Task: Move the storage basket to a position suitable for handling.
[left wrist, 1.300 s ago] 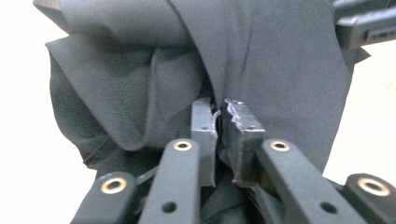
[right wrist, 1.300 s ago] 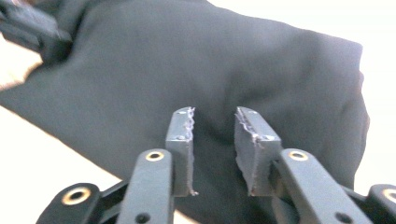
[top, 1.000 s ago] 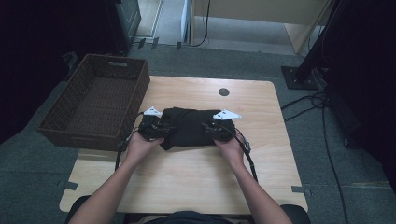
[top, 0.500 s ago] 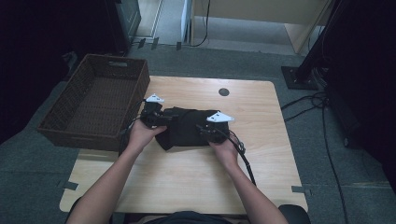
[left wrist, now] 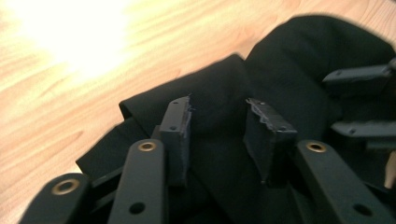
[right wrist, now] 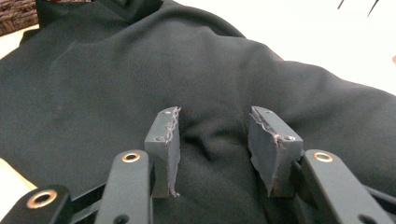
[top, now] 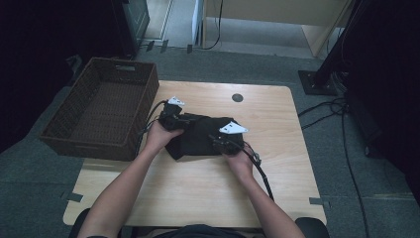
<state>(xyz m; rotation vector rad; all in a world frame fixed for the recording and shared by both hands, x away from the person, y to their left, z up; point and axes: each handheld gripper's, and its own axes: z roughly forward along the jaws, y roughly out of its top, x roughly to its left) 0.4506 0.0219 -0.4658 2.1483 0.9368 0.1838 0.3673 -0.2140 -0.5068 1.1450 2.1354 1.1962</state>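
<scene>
Two claws on one black cloth (top: 198,136), bunched near the middle of the bench (top: 277,114), slightly toward 9 o'clock.

Left claw (top: 184,120) sits at the cloth's 10 o'clock corner. In the left gripper view its pads (left wrist: 178,123) stand partly apart with a raised fold of cloth between them. Jaws have just been closing a bit. Can't tell whether the pads actually press the fabric, so no call on the grip.

Right claw (top: 222,141) sits at the cloth's 4 o'clock edge. In the right gripper view the pads (right wrist: 261,135) are partly apart, pushed down into the cloth (right wrist: 140,79), with a small pucker of fabric between them. The pucker doesn't clearly fill the gap, so whether it's pinched is unclear too.

Cloth (left wrist: 299,60) lies flat on the wood, crumpled, with folds piled toward the left claw's side. The far claw's jaws show at 3 o'clock in the left gripper view.

Brown wicker basket (top: 64,141) sits at 9 o'clock, just beside the bench edge, near the left hand (top: 157,138). Cable grommet (top: 237,97) at 12 o'clock on the bench, apart from the cloth.
</scene>
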